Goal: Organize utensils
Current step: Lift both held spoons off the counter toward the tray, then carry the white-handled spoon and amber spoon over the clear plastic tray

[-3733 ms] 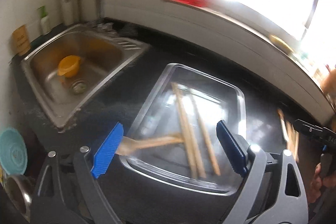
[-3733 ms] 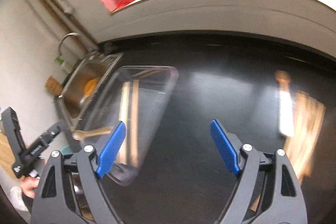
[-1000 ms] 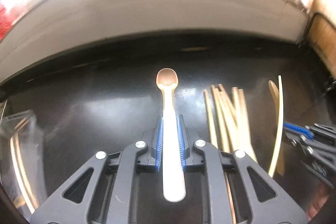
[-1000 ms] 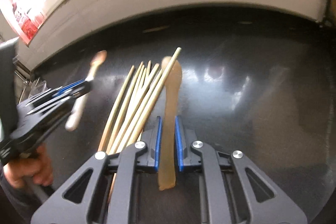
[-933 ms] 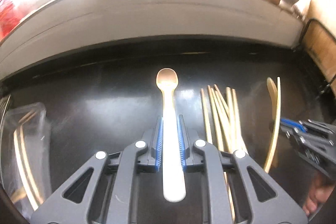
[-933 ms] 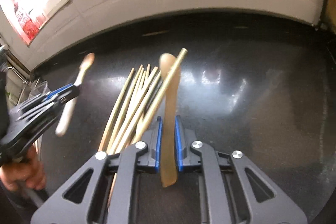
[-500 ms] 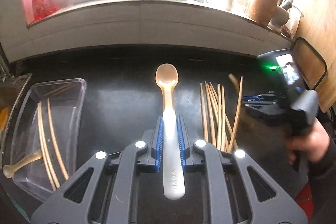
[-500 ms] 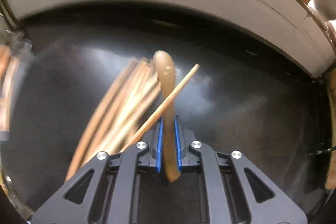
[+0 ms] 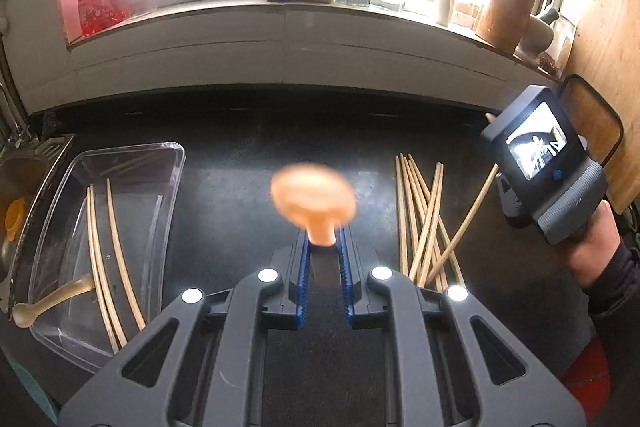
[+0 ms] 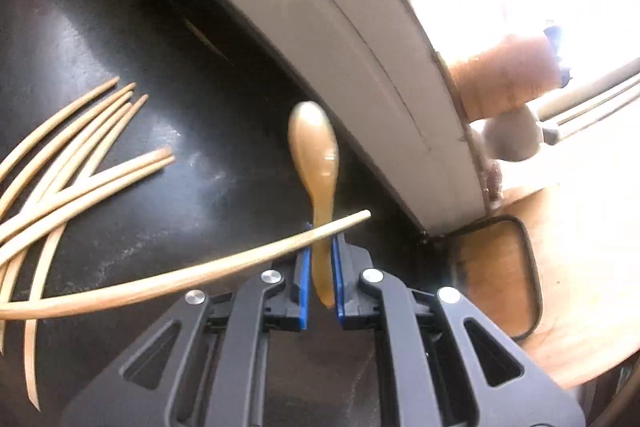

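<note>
My left gripper is shut on an orange-bowled spoon, blurred and tipped up, above the black counter. A clear plastic tray at the left holds three chopsticks and a tan spoon. Several loose chopsticks lie on the counter at the right. My right gripper is shut on a tan spoon, and one chopstick rests across its fingers. The right gripper body also shows in the left wrist view.
A steel sink with an orange cup lies left of the tray. The windowsill carries a sponge, glass, bottles and a wooden utensil jar. A wooden board leans at the far right.
The left spoon has tipped up, so its handle no longer shows behind the fingers. The right gripper has swung right, toward the wall, with the tan spoon and one chopstick.
</note>
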Action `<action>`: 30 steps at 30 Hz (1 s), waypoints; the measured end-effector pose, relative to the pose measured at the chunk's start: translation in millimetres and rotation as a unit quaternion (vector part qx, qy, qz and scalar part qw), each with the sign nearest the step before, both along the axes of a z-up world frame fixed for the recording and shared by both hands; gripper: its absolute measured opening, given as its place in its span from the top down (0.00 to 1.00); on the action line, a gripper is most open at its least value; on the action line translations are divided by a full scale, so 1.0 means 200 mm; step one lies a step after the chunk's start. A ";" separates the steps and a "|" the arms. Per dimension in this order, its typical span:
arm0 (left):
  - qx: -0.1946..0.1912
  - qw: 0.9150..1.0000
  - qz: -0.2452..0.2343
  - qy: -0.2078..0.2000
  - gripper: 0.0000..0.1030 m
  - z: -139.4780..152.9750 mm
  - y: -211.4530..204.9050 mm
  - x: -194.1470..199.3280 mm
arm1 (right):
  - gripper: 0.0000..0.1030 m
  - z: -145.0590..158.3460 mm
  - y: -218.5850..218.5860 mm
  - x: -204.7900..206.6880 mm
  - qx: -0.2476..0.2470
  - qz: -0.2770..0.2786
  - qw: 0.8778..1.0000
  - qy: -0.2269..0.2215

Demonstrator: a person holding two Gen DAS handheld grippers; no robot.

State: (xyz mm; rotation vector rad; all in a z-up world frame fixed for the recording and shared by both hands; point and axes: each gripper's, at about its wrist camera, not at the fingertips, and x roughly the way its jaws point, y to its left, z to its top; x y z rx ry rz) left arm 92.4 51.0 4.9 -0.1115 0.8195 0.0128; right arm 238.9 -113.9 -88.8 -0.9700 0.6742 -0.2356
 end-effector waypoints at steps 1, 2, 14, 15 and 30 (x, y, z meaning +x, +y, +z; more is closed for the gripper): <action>0.000 1.000 0.000 -0.001 0.87 0.01 0.00 0.00 | 0.90 0.04 -0.03 0.02 0.053 -0.002 0.998 0.024; 0.000 1.000 0.000 -0.003 0.87 0.01 0.00 0.00 | 0.90 0.09 -0.09 0.05 0.161 -0.018 0.984 0.072; -0.011 1.000 -0.026 0.011 0.87 -0.04 -0.10 0.05 | 0.90 0.26 -0.39 -0.01 0.558 -0.009 0.798 0.225; -0.011 0.999 -0.028 0.012 0.87 -0.04 -0.11 0.06 | 0.90 0.25 -0.39 0.00 0.565 -0.007 0.792 0.233; -0.027 0.999 -0.022 0.025 0.87 -0.08 -0.09 0.11 | 0.90 0.13 -0.31 0.04 0.592 0.000 0.765 0.255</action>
